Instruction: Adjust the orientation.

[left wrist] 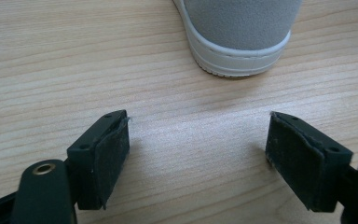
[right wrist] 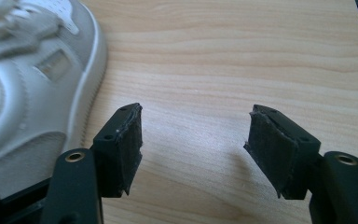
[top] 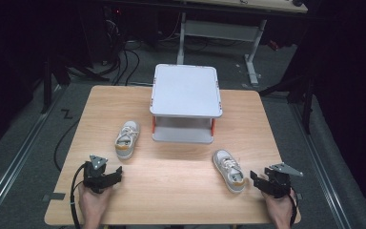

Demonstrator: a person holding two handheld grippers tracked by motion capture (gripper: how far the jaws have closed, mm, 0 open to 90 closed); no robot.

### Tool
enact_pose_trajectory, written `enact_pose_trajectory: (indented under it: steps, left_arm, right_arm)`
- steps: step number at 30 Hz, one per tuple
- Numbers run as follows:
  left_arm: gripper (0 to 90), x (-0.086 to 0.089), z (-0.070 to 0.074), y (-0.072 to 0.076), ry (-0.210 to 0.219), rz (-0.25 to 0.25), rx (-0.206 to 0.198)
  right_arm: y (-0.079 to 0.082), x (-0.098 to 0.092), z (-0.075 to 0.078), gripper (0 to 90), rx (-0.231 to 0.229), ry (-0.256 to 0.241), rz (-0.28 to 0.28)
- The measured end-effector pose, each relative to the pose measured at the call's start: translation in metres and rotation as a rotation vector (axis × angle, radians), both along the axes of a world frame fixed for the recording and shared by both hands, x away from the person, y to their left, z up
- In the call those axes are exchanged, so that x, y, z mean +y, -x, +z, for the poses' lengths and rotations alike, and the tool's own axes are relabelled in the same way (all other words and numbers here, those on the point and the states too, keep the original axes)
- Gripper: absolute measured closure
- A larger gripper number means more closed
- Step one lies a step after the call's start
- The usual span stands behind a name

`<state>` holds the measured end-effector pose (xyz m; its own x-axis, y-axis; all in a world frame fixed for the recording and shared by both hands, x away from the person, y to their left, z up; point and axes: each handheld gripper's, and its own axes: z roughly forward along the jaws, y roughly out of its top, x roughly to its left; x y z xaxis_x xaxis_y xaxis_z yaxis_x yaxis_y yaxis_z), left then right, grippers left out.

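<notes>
Near shoes, left gripper (left wrist: pixel 198 158) and right gripper (right wrist: pixel 196 149): jaws wide, empty.

Left shoe (left wrist: pixel 240 35) cut by top edge at 12 o'clock in left gripper view: heel and sole rim visible, upper and laces out of frame. Right shoe (right wrist: pixel 25 79) cut by left and top edges at 10 o'clock in right gripper view, toe out of frame, part of its side hidden behind near jaw. Lower tier of white rack (top: pixel 186 90) mostly hidden under top shelf in high view. Forearms cut by bottom edge at 6 o'clock. Left gripper (top: pixel 116 174) and right gripper (top: pixel 256 177) too small there for pad detail. Table (top: pixel 171 181) near edge partly cut off. Background at 12 o'clock dark, contents unclear.
</notes>
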<state>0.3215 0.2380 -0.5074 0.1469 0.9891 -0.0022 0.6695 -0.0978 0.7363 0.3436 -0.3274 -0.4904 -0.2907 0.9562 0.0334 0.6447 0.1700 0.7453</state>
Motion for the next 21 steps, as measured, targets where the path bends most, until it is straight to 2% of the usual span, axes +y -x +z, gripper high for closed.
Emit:
enact_pose_trajectory:
  steps: [5,8,9,10,14,17,18,21]
  left_arm:
    - [21.8,0.000,0.000,0.000,0.007,-0.003,-0.002]
    - [24.7,0.001,0.001,0.001,0.031,0.003,-0.007]
    - [24.1,0.001,0.003,0.001,0.058,0.004,-0.014]
    - [23.6,0.001,0.005,0.001,0.067,0.004,-0.018]
    - [20.2,-0.004,0.015,-0.003,0.068,-0.021,-0.037]
    - [16.5,-0.009,0.023,-0.010,0.045,-0.041,-0.040]
    - [15.5,-0.011,0.025,-0.016,0.054,-0.050,-0.039]
    - [15.4,-0.013,0.027,-0.021,0.061,-0.047,-0.042]
  right_arm:
    - [-0.001,0.000,0.005,35.3,-0.027,0.008,-0.001]
    - [-0.002,-0.001,0.002,35.5,-0.028,0.012,0.000]
    - [-0.003,-0.002,-0.002,35.7,-0.013,0.021,-0.008]
    - [-0.003,-0.002,-0.003,35.8,-0.011,0.025,-0.009]
    - [-0.003,-0.003,-0.006,36.2,-0.008,0.031,-0.020]
    - [-0.003,-0.004,-0.008,36.3,-0.005,0.036,-0.023]
    - [-0.004,-0.005,-0.009,36.3,-0.002,0.041,-0.024]
    - [-0.004,-0.004,-0.010,36.5,0.000,0.046,-0.028]
